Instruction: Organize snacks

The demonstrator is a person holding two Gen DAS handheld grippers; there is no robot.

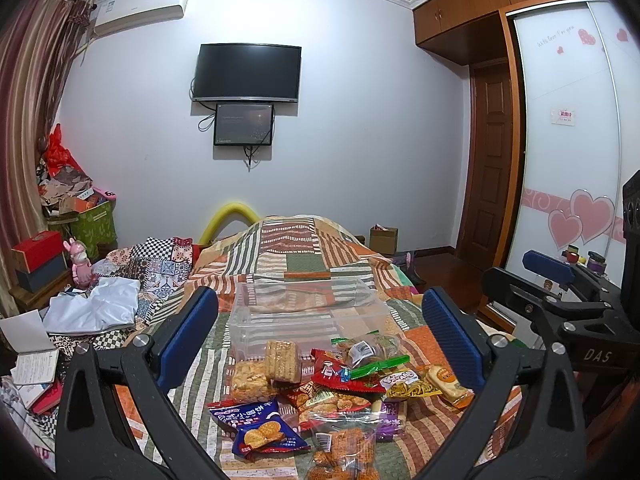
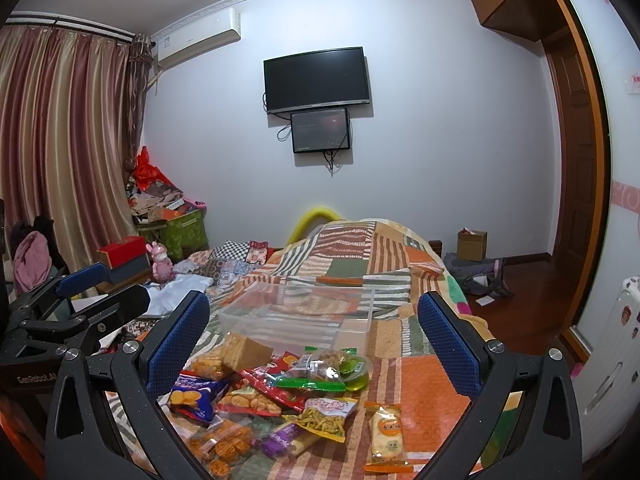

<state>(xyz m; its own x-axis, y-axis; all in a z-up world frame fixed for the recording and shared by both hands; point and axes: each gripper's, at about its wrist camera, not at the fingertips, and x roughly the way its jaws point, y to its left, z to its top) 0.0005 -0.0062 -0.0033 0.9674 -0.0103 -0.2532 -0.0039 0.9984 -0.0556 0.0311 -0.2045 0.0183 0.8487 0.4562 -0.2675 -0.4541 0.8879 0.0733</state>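
**Both grippers wide apart above a snack pile on the bed**

The left gripper [image 1: 320,340] hovers over the bed [image 1: 304,248] with its jaws spread wide and nothing between them; its blue pads [image 1: 186,334] frame the pile from either side. The right gripper [image 2: 314,340] is the same: jaws wide apart, holding nothing. In the left view the right gripper [image 1: 560,292] shows at the right edge, beside the left one and apart from it.

The snacks lie in a loose heap on the patchwork quilt [image 2: 424,392], just in front of a clear plastic bin [image 1: 308,312]. The bin [image 2: 298,316] stands upright and its walls show only the quilt through them. Leaning against its near wall is a stack of crackers [image 1: 282,360], with a pack of yellow crisps [image 1: 246,386] touching it on the left. Nearer the camera lies a blue biscuit pack [image 1: 256,424], and beside it a clear bag of orange biscuits [image 1: 344,452]. A red packet [image 1: 340,372] sits mid-pile, under a green clip [image 1: 378,366]. To the right are a yellow noodle-snack bag [image 1: 406,386] and a rice cracker pack [image 2: 386,432], the last lying slightly apart from the heap. A green jelly cup [image 2: 356,372] rests at the pile's far right edge.

On the far wall hangs a TV [image 1: 246,72].
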